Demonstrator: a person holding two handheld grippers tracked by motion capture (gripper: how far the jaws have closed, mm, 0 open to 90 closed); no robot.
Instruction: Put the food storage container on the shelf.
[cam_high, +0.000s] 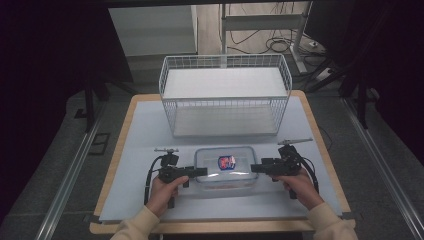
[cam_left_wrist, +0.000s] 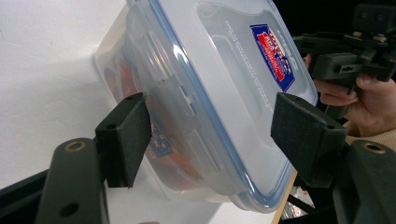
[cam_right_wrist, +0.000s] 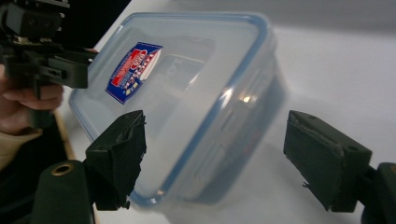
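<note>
I have the lidded box (cam_high: 226, 170) flat on the counter (cam_high: 140, 135), in front of the wire basket (cam_high: 225, 95). My left hand-held gripper (cam_high: 201, 171) clamps its left end across the lid latch; the right hand-held gripper (cam_high: 256, 168) is open around the opposite end, ready for a level two-sided lift.

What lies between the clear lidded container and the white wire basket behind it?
Nothing: in the high view the stretch between the container and the wire basket is bare white table surface.
</note>
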